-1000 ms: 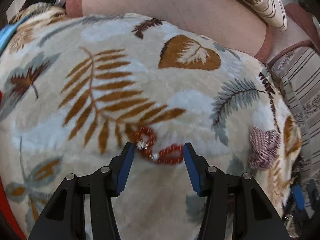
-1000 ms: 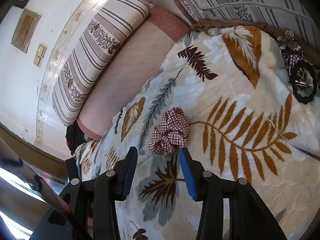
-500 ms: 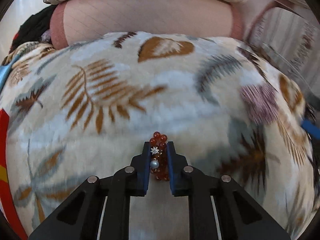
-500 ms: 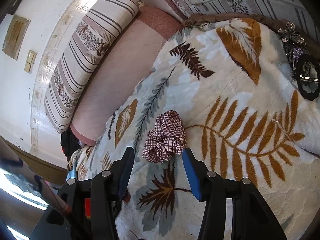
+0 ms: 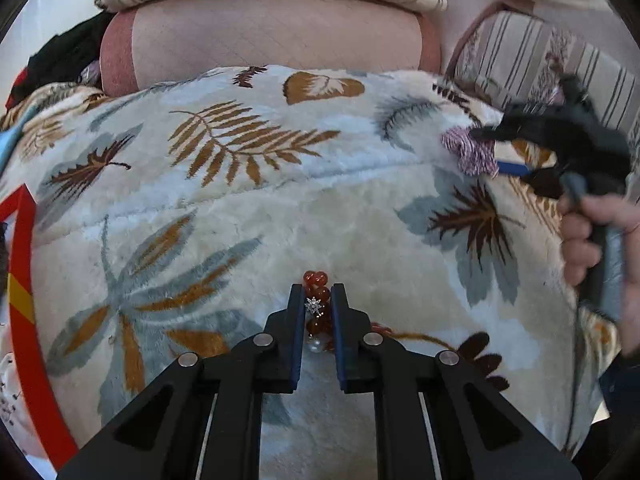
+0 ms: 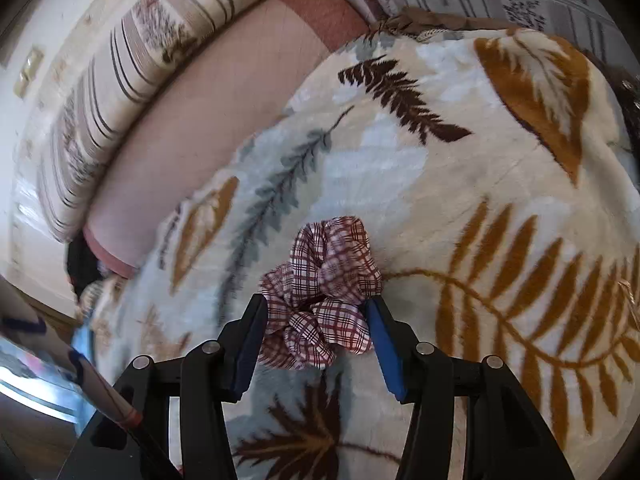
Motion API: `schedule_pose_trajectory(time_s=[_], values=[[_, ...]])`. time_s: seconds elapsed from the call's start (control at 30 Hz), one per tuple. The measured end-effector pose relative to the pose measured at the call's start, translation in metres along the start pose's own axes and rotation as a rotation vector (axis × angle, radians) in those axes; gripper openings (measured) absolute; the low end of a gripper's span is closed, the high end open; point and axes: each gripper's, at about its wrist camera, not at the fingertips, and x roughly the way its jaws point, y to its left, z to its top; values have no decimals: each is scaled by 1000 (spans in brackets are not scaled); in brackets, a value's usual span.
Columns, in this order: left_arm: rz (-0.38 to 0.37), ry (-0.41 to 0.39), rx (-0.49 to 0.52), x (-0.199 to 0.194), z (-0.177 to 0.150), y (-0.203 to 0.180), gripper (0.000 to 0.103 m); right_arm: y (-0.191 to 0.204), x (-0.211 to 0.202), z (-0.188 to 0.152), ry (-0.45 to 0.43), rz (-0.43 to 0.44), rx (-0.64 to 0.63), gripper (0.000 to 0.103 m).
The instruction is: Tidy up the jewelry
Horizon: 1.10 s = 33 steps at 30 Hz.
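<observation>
My left gripper is shut on a red bead bracelet with a silver star charm and a pearl, held just above the leaf-print blanket. My right gripper is open, its fingers on either side of a plaid red-and-white scrunchie lying on the blanket. The left wrist view also shows the right gripper at the scrunchie at the far right.
A pink bolster and striped cushions line the far edge of the blanket. A red-edged object lies at the left. Dark jewelry items sit at the right edge in the right wrist view.
My left gripper shut on the bracelet and lifted it back toward me. My right gripper moved forward until the scrunchie sits between its open fingers.
</observation>
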Motion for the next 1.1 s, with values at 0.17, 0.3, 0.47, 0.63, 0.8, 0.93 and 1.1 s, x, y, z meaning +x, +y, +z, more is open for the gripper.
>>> schedule_pose_trajectory(time_s=[0.17,0.3,0.47,0.63,0.8,0.93,1.1], values=[[-22,9,-5,5,8,1,12,15,10,-4,-11,-4,-100,16],[-37,12,-18,6,9,6,12,35,1,-16,-24,38,-162,12],[-26,-15,-20,-1,13,11,12,75,-20,-38,-36,102,-259,12],[-5,-34,-42,-5,17,19,12,103,-31,-74,13,163,-357,12],[13,-23,-57,-1,17,24,12,109,-20,-102,96,165,-426,12],[-15,-11,-74,-2,17,27,12,102,-15,-109,131,156,-425,12],[-105,51,-154,-5,17,36,32,99,-17,-104,128,146,-415,12]])
